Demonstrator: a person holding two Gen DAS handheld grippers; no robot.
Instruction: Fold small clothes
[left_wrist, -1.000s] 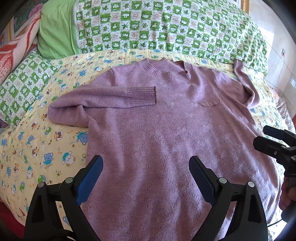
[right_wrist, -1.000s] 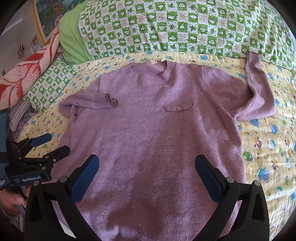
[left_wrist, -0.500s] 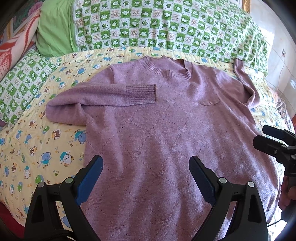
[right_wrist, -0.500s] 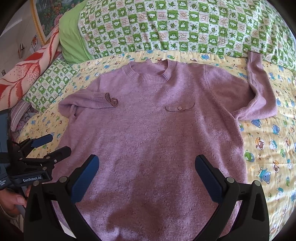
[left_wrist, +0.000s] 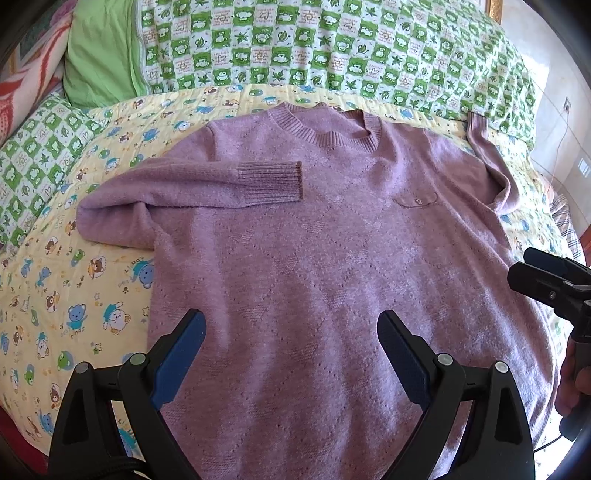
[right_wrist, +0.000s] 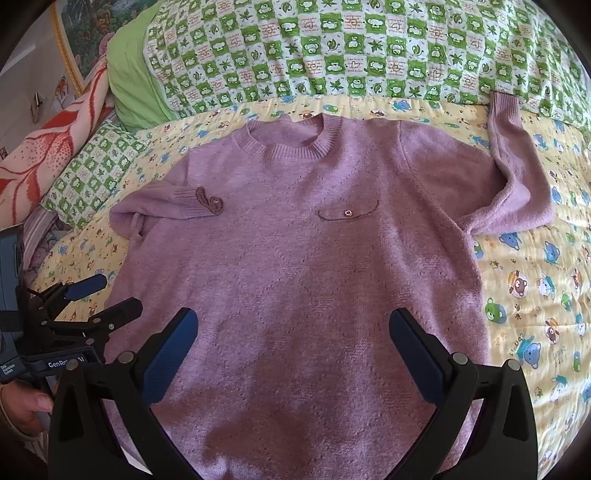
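Plainly, the purple sweater (left_wrist: 314, 258) was laid flat, front up, on the bed's yellow quilt (left_wrist: 66, 295), its long axis running from the near hem to the far collar (right_wrist: 291, 147). 1 sleeve (left_wrist: 207, 184) was seen already folded across the chest on the left; the other sleeve (right_wrist: 513, 177) was left bent outward on the far right, its cuff against the green checked pillow (right_wrist: 369, 48). That sleeve lay nearer the right gripper (right_wrist: 293, 343), by judgement the one better placed for it. Both the right gripper and the left gripper (left_wrist: 291, 343) were held above the near hem, jaws spread wide, nothing gripped.
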